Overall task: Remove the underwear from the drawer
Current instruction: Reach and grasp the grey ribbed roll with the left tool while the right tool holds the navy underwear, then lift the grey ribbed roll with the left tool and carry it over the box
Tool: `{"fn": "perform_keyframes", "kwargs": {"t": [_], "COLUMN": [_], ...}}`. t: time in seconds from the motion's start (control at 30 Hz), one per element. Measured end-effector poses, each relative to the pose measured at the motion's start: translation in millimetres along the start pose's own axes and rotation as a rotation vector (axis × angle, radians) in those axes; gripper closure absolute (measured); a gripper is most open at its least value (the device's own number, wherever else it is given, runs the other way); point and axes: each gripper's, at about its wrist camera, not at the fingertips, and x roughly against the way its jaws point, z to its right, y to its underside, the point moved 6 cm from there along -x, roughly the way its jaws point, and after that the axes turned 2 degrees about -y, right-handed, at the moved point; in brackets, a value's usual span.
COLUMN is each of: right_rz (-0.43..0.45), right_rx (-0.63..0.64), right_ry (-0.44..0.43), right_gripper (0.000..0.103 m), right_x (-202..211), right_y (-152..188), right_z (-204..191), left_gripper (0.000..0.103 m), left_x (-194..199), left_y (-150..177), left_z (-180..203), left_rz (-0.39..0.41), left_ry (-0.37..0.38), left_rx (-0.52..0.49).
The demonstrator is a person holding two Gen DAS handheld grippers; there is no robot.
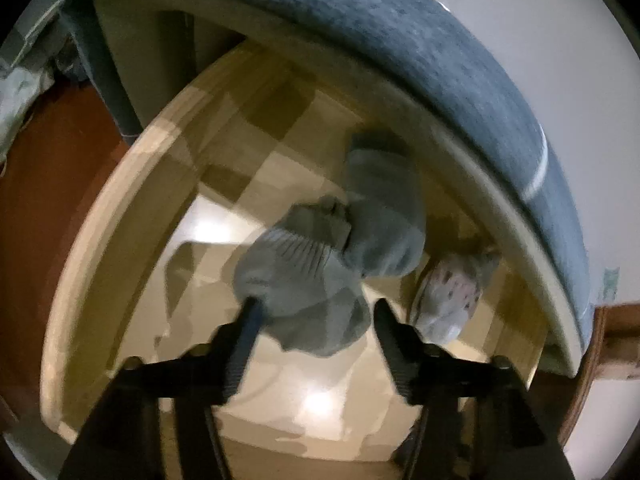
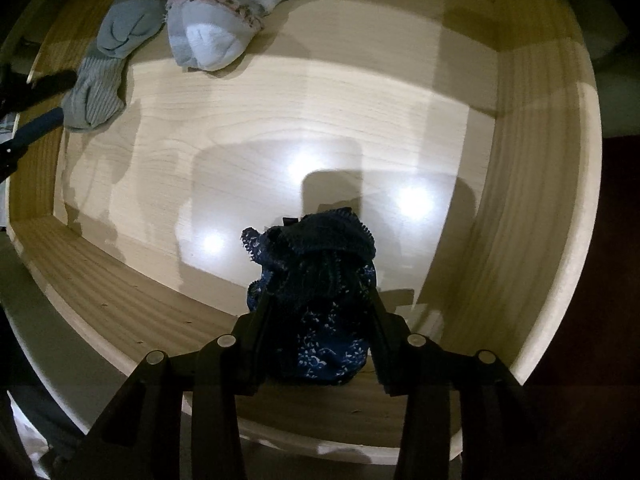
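Note:
In the right wrist view, my right gripper [image 2: 318,300] is shut on dark blue patterned underwear [image 2: 320,276], a bunched piece with a lace edge, held just above the pale wooden drawer [image 2: 520,200] near its front wall. In the left wrist view, my left gripper [image 1: 316,306] stands open over the same drawer [image 1: 80,280], with a grey ribbed sock bundle [image 1: 308,280] lying between its fingers. One fingertip [image 1: 250,306] touches the bundle's edge; the other stands clear of it. The right wrist view shows that left gripper [image 2: 69,95] at the far left, beside the grey socks [image 2: 100,88].
A white and grey sock pair with a pink floral band [image 2: 216,36] lies at the drawer's back, also seen as a floral sock pair [image 1: 444,300] beside the grey bundle. A blue-grey padded edge [image 1: 400,40] overhangs the drawer. Red-brown floor [image 1: 48,200] lies alongside.

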Motion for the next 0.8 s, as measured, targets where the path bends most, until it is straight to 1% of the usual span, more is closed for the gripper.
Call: {"fn": "perform_keyframes", "kwargs": {"t": [0.07, 0.23, 0.3, 0.4, 0.57, 0.6, 0.67, 0.8], "right_rz": [-0.001, -0.002, -0.002, -0.003, -0.004, -0.003, -0.004, -0.003], "right_rx": [-0.003, -0.004, -0.005, -0.006, -0.003, -0.004, -0.006, -0.015], "right_ry": [-0.005, -0.011, -0.012, -0.012, -0.011, -0.011, -0.011, -0.009], "right_gripper": [0.062, 0.062, 0.061, 0.061, 0.061, 0.061, 0.061, 0.060], "right_x": [-4, -8, -8, -7, -7, -8, -9, -10], "right_y": [5, -1, 0, -3, -3, -4, -3, -4], "right_z": [3, 6, 6, 2, 1, 2, 2, 3], "left_gripper": [0.036, 0.036, 0.036, 0.036, 0.036, 0.036, 0.040, 0.043], "left_x": [-4, -21, -27, -30, -35, -35, -35, -35], "left_y": [-2, -2, -3, -2, -3, -3, -1, 8], "left_z": [1, -4, -7, -6, -1, -1, -1, -1], "left_rz": [-0.002, -0.029, -0.041, -0.047, -0.056, -0.063, -0.084, -0.130], "left_ry": [-0.008, -0.073, -0.085, -0.099, -0.125, -0.142, -0.168, -0.217], "left_rx": [0.008, 0.025, 0.042, 0.041, -0.012, -0.024, -0.054, -0.135]}}
